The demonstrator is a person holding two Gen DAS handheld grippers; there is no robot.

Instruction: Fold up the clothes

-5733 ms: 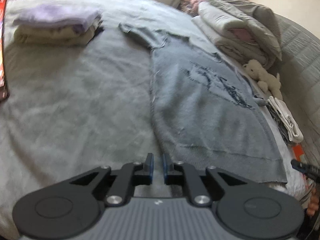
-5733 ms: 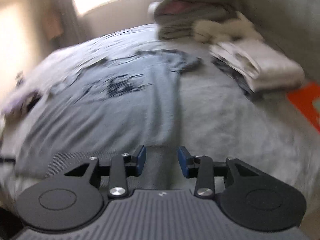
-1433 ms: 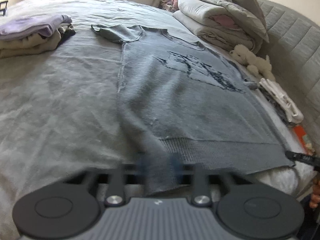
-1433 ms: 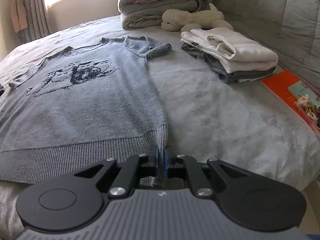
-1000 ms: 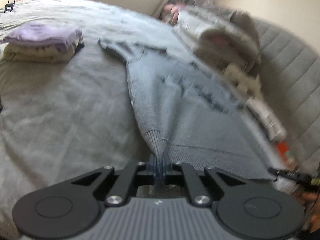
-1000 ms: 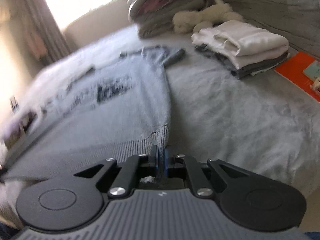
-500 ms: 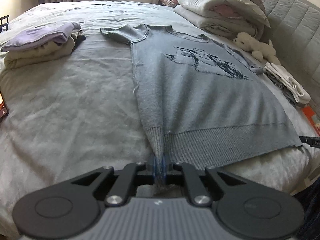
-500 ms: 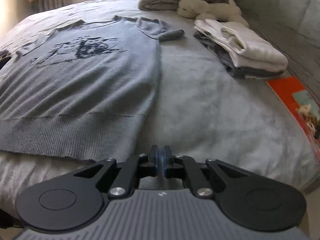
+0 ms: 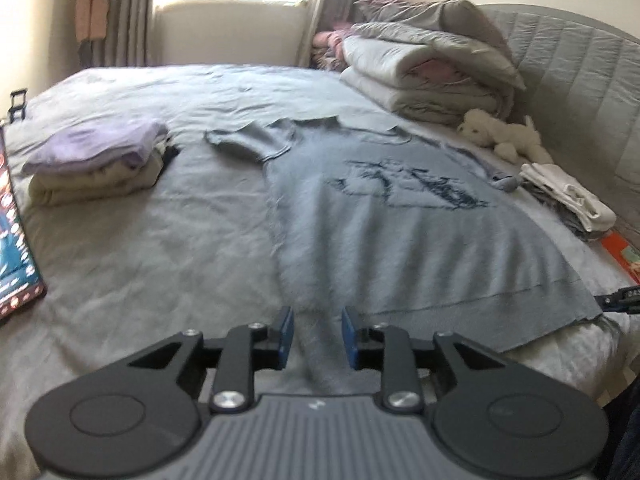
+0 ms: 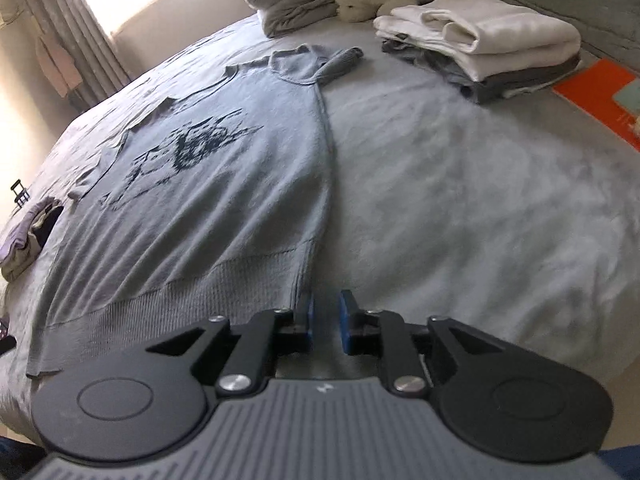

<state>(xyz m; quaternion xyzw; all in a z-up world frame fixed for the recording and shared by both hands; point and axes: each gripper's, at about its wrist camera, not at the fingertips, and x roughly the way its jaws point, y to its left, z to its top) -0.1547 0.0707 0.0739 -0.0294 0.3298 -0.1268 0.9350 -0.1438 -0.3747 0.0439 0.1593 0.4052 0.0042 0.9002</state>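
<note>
**A:** Across the bed (image 9: pixel 132 264) lies the grey sweater (image 9: pixel 400 232), spread flat with its print up. It looks soft, light and limp, best taken at the ribbed hem corners.

**B:** Half a second ago the left gripper (image 9: pixel 316 336) pinched one corner. Now its jaws are opening, cloth loose between them, though blurred. The right gripper (image 10: pixel 325 322) is opening too, holding nothing, just beside the other corner.

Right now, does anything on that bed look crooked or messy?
Mostly tidy. The grey sweater lies flat, print up, but its far sleeve is bunched up and twisted rather than spread out. One hem corner is ruffled up between the opening left gripper jaws. The folded stacks look neat.
</note>
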